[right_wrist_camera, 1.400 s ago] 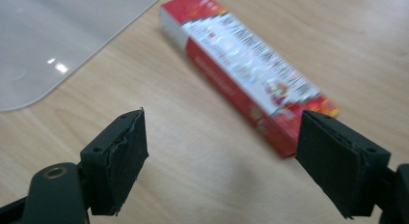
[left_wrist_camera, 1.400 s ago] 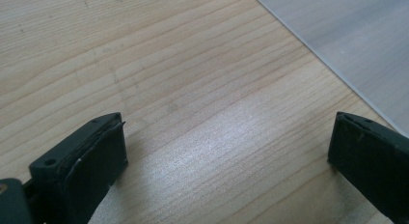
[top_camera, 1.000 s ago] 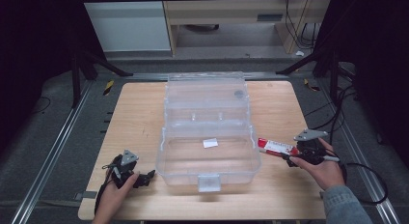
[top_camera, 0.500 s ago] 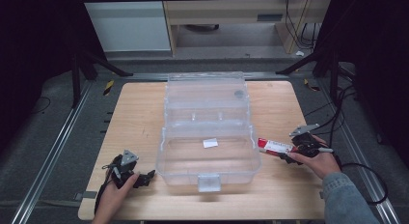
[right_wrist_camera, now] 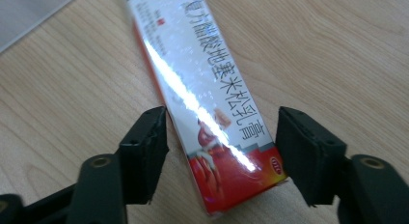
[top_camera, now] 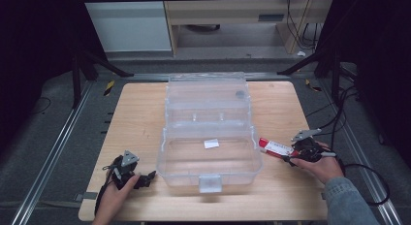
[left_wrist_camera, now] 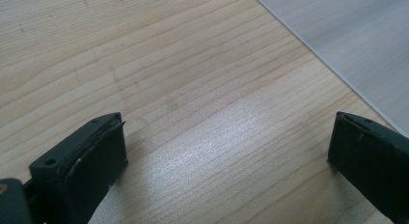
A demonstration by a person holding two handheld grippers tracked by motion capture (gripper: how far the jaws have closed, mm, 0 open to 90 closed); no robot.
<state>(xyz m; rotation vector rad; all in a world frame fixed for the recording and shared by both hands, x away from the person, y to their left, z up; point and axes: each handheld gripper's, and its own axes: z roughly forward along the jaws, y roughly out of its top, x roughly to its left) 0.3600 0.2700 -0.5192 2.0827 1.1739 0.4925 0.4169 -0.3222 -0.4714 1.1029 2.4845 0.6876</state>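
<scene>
cardboard of a red and white ointment box [right_wrist_camera: 212, 113] lies flat on the wooden surface [top_camera: 140, 113], at the person's right, with one end just beside the right wall of a clear plastic case [top_camera: 208, 152] and the other end toward the right hand [top_camera: 322, 164]. in the right gripper view the box runs up and away from the camera, its near red end sitting between the two black jaws; chinese lettering runs along its glossy white face. the right gripper [right_wrist_camera: 222, 147] straddles that end, and its jaws have just been closing on it: narrow gaps show on both sides, the right pad almost at the box's corner, so the pads do not press on it. in the high view the right gripper [top_camera: 290, 158] lies low over the surface, pointing left toward the case. the clear plastic case stands in the middle of the surface with its lid thrown open toward the far edge; a small white slip [top_camera: 211, 143] shows through its front half. the left gripper [top_camera: 149, 176] rests near the front left corner of the case, held in the left hand [top_camera: 116, 196]. in the left gripper view its jaws stand wide apart over bare wood with nothing between them, and the case's frosted edge [left_wrist_camera: 347, 45] crosses the upper right corner.
</scene>
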